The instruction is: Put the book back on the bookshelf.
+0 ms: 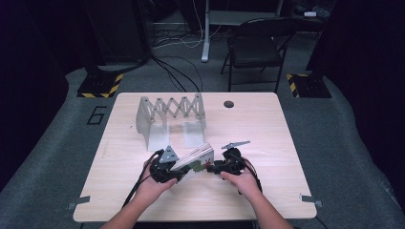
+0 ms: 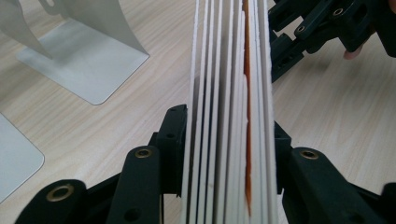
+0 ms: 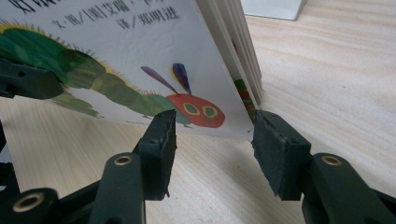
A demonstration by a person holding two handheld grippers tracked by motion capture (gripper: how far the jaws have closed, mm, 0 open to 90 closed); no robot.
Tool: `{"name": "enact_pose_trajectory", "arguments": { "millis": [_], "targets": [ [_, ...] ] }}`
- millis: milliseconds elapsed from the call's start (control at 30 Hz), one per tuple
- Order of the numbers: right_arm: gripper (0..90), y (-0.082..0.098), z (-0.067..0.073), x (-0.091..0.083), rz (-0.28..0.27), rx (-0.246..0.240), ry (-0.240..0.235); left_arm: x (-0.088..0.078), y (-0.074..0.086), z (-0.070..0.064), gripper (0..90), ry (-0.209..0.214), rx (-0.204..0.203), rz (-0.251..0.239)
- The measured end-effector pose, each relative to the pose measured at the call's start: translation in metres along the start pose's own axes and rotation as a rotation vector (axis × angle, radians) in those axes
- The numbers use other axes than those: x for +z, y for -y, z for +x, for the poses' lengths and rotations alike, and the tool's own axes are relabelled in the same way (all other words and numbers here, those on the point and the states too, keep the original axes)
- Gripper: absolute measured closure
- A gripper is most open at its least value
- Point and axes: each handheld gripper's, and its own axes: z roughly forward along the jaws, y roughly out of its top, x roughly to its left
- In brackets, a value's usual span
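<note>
So, 2 handheld tongs are working 1 thick board book (image 1: 195, 161) near the front middle of the pale wooden table (image 1: 267, 129). Left gripper (image 2: 229, 140) is clamped across the book's page edges, jaws pressed flat on both outer covers, so it's carrying the whole stack of stiff white pages. Right gripper (image 3: 212, 140) sits at the book's lower corner with its jaws fairly narrow; the corner hangs just past the gap between them, and I can't tell if the pads actually touch it.

Around them: a metal folding book rack (image 1: 170, 117) stands just beyond both tongs, toward the far side of the table, with its 2 flat base plates reaching back toward the book. Nothing sits between the rack and the book. Further off is a small dark round hole (image 1: 229, 104) in the tabletop, and past the table a black folding chair (image 1: 258, 47) on grey floor with a painted "6" (image 1: 97, 115).

Cover shows a green caterpillar with a red face, plus Chinese text along the top, too cropped for me to read properly.
</note>
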Motion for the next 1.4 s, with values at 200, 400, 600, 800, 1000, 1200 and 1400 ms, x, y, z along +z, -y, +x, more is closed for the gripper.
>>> {"name": "enact_pose_trajectory", "arguments": {
  "millis": [200, 400, 600, 800, 1000, 1200, 1400],
  "targets": [
    [49.2, 0.0021, -0.0035, -0.001, 0.006, 0.007, 0.001, -0.0005, -0.0004, -0.0005, 69.2, 0.014, 0.009, 0.007],
    [49.0, 0.0027, -0.0058, -0.0019, 0.004, 0.014, 0.004, 0.0, -0.0011, -0.0017, 70.1, 0.017, 0.012, 0.02],
    [48.9, 0.0033, -0.0059, -0.001, 0.007, 0.006, 0.008, 0.0001, -0.001, -0.0025, 71.3, 0.013, 0.028, 0.021],
    [48.5, 0.0042, -0.0058, 0.0009, 0.019, 0.004, 0.015, 0.0, -0.0007, -0.0043, 72.5, 0.015, 0.039, 0.021],
    [48.2, 0.0046, -0.006, 0.001, 0.024, 0.002, 0.019, -0.0002, -0.0001, -0.0043, 73.8, -0.003, 0.051, 0.011],
    [47.9, 0.0052, -0.0077, 0.0021, 0.022, -0.016, 0.024, -0.0004, -0.0001, -0.0056, 75.8, 0.001, 0.056, 0.012],
    [47.7, 0.0058, -0.0076, 0.0016, 0.03, 0.003, 0.025, -0.0003, 0.0003, -0.0083, 76.0, 0.002, 0.053, 0.009]
  ]
}}
